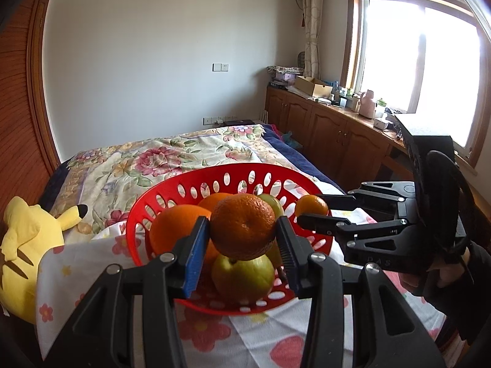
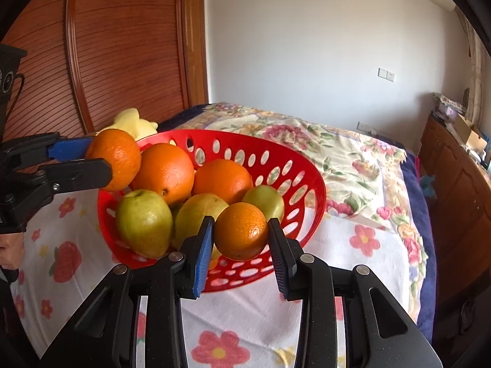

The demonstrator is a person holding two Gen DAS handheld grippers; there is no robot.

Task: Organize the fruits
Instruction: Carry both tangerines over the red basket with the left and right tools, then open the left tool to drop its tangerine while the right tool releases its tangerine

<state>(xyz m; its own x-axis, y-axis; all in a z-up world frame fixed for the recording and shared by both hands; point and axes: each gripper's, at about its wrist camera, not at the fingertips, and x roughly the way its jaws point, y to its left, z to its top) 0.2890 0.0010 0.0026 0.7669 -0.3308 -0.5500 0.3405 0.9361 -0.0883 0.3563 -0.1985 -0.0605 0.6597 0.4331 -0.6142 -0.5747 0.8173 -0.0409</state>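
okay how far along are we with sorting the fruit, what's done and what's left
Done: nothing looks sorted out of the red basket yet. In hand: the left gripper is shut on one mandarin, the right gripper on a smaller mandarin, both held above the basket. Left: two oranges and several green fruits are in the basket, and no separate place for the fruit is visible.

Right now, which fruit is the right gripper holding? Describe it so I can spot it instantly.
Find the red basket on the flowered cloth on the bed. At its near rim, the right gripper is shut on the small mandarin. It is smaller than the left gripper's orange, and raised above the fruit in the basket.
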